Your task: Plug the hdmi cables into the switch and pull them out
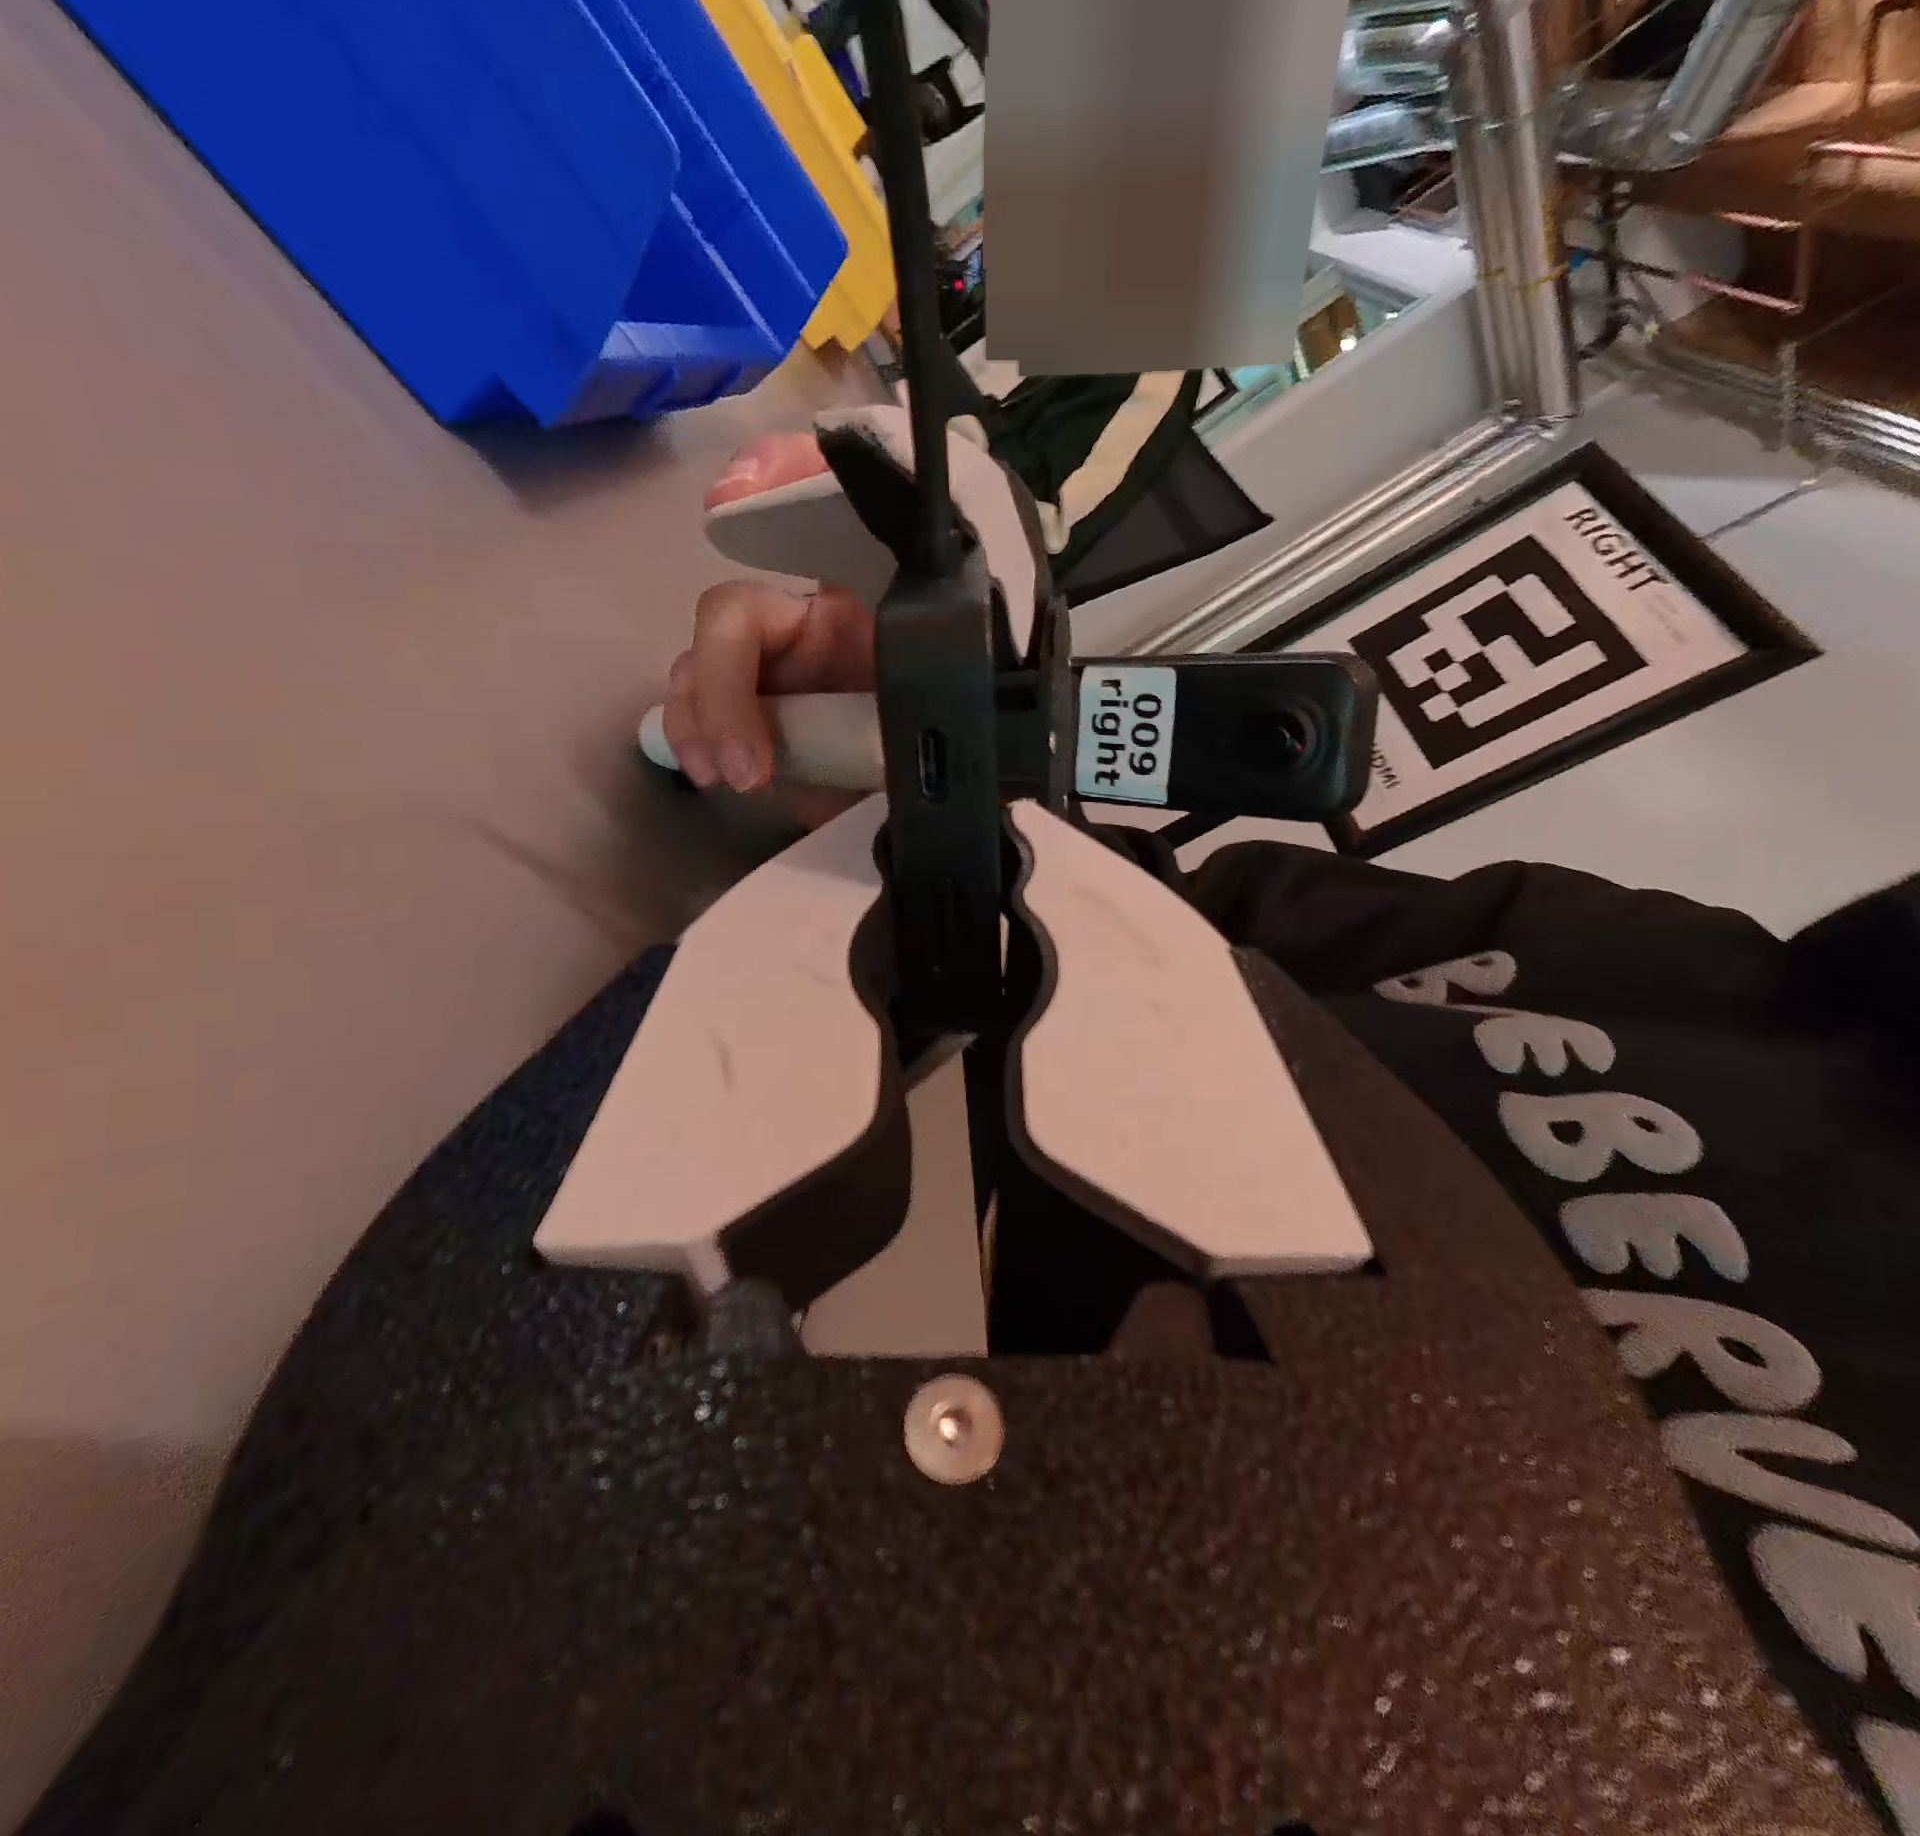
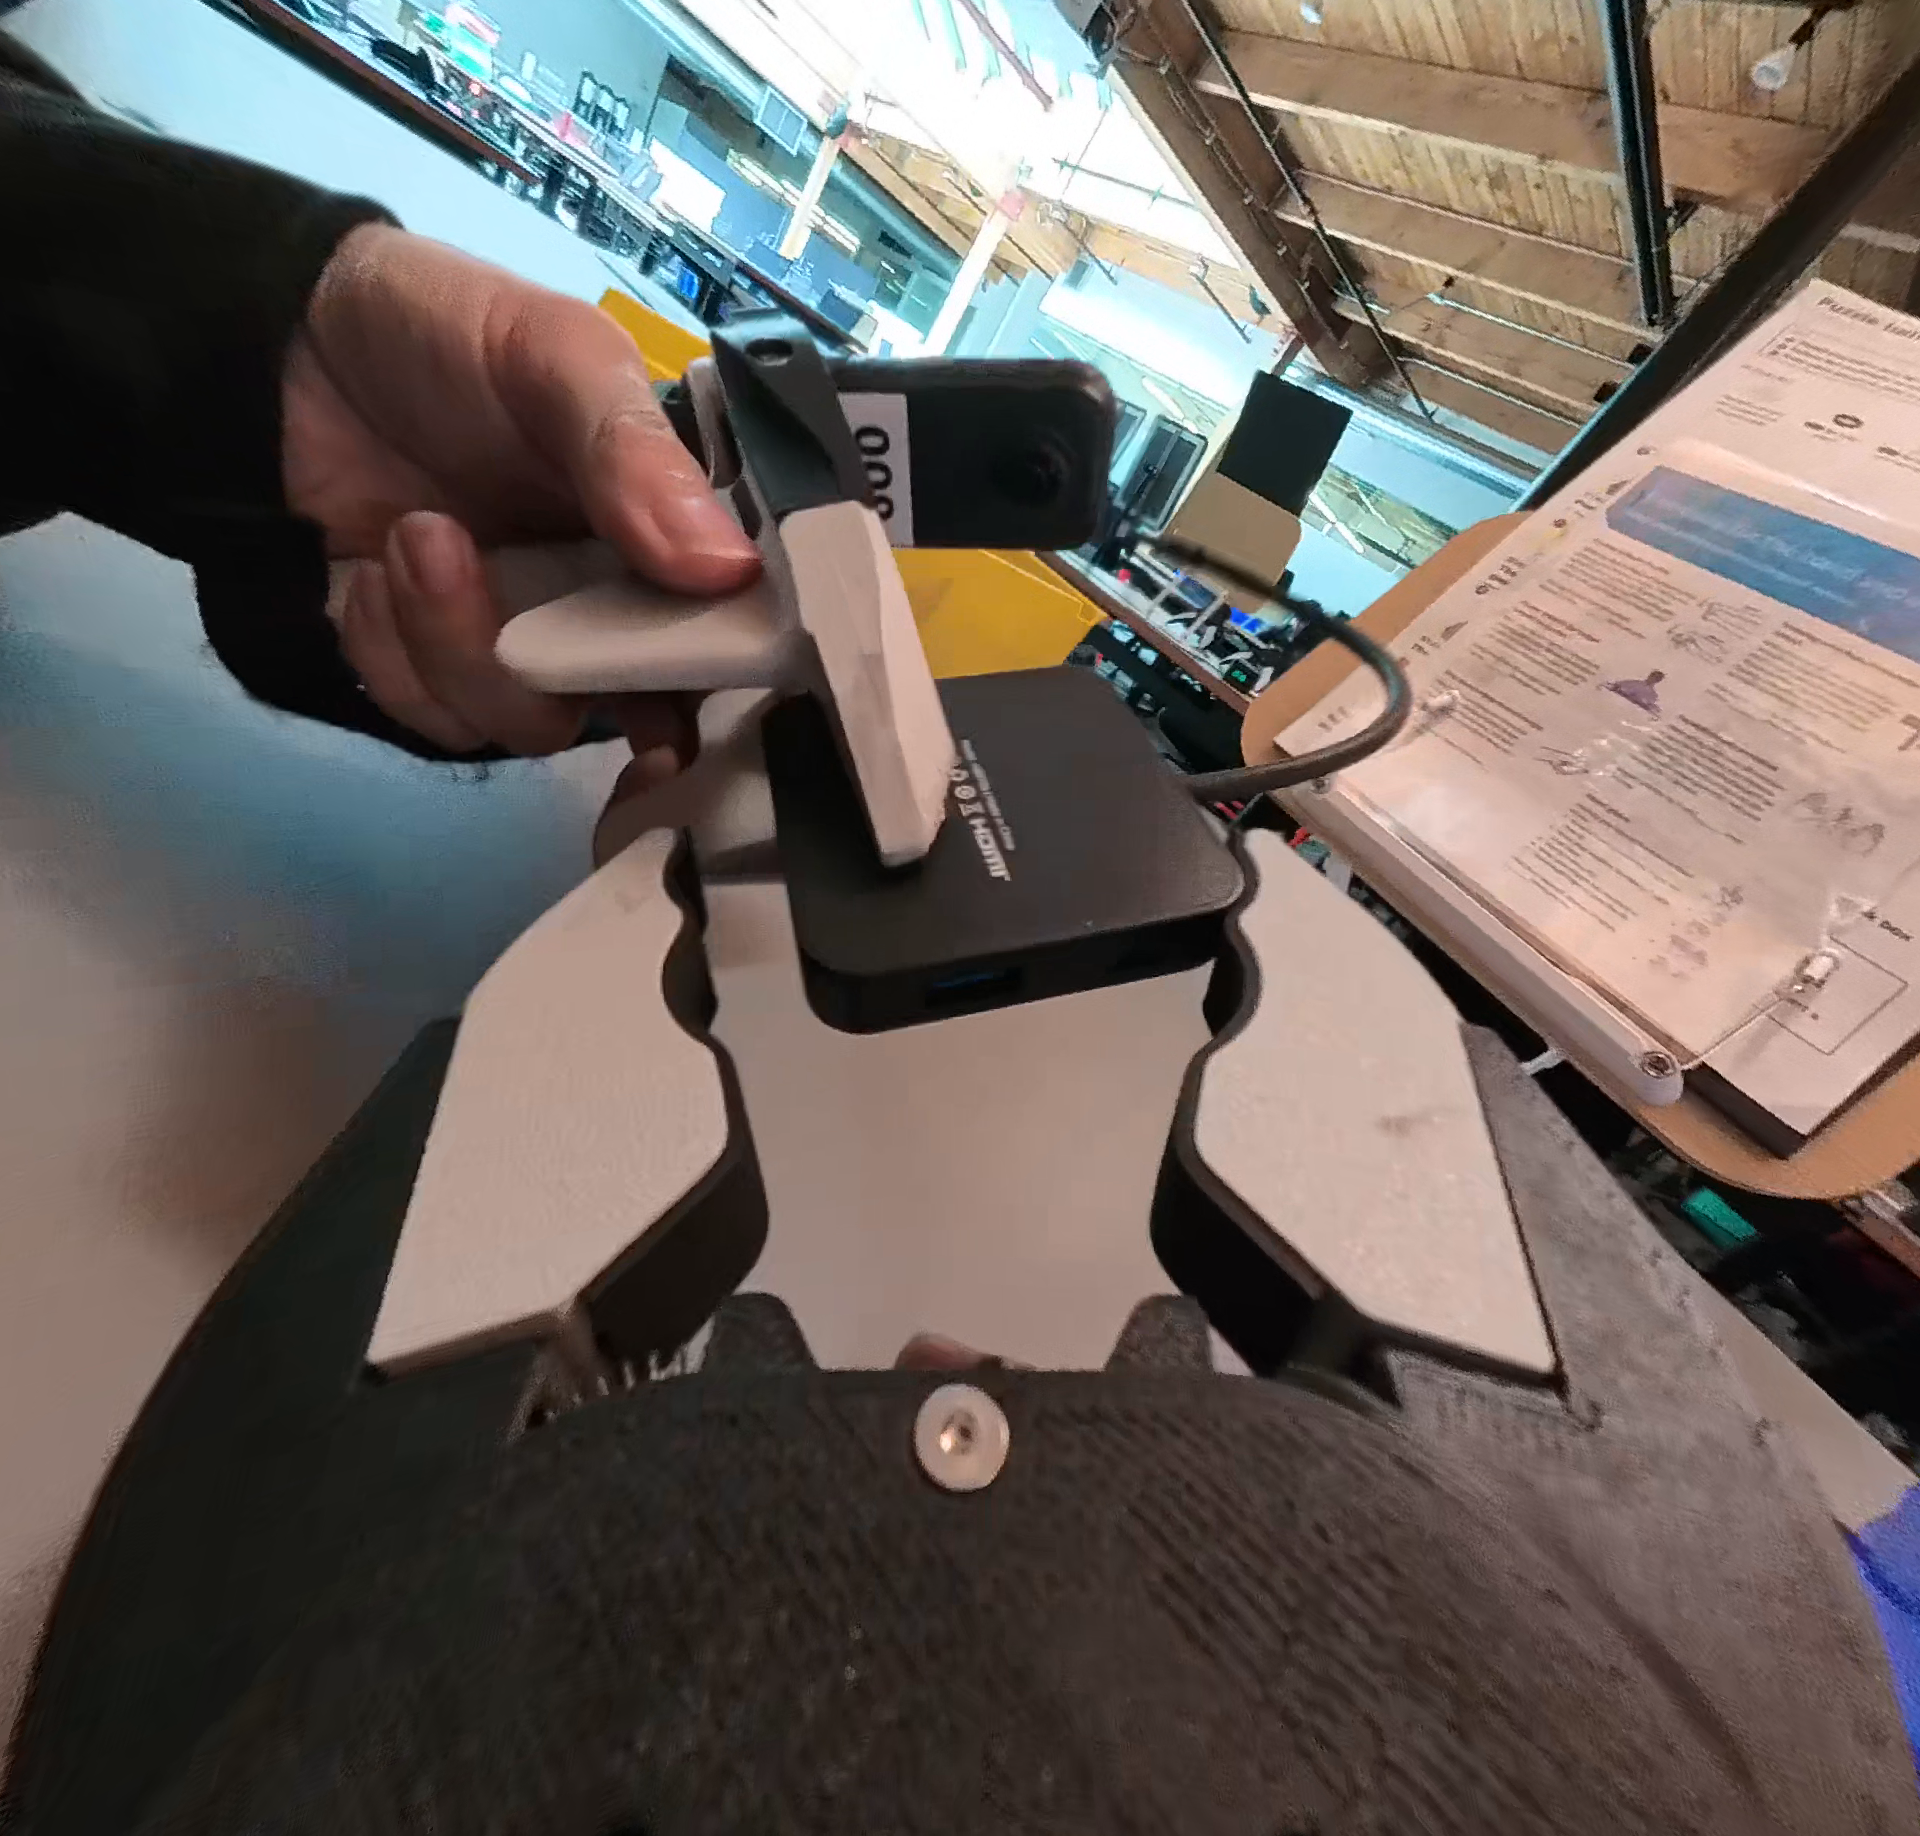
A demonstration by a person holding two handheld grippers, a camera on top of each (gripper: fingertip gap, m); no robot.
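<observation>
The black switch box (image 1: pixel 935 706) stands edge-on between the pads of my left gripper (image 1: pixel 948 851), which is shut on it and holds it above the table. A black cable (image 1: pixel 906 228) runs up out of its far end. In the right wrist view the switch (image 2: pixel 1070 830) lies flat, with the left gripper's white upper finger (image 2: pixel 873 685) pressed on its top. My right gripper (image 2: pixel 951 882) is open and empty, its fingers spread wide at either side of the switch's near edge, which has a blue port (image 2: pixel 971 986). The cable (image 2: pixel 1361 685) loops off to the right.
A blue bin (image 1: pixel 447 155) and a yellow bin (image 1: pixel 831 176) stand on the grey table (image 1: pixel 260 747). A framed black-and-white marker tag (image 1: pixel 1507 643) lies to the right. A clipboard with a printed sheet (image 2: pixel 1662 726) stands at the right. A person's hand (image 2: pixel 468 456) holds the left gripper.
</observation>
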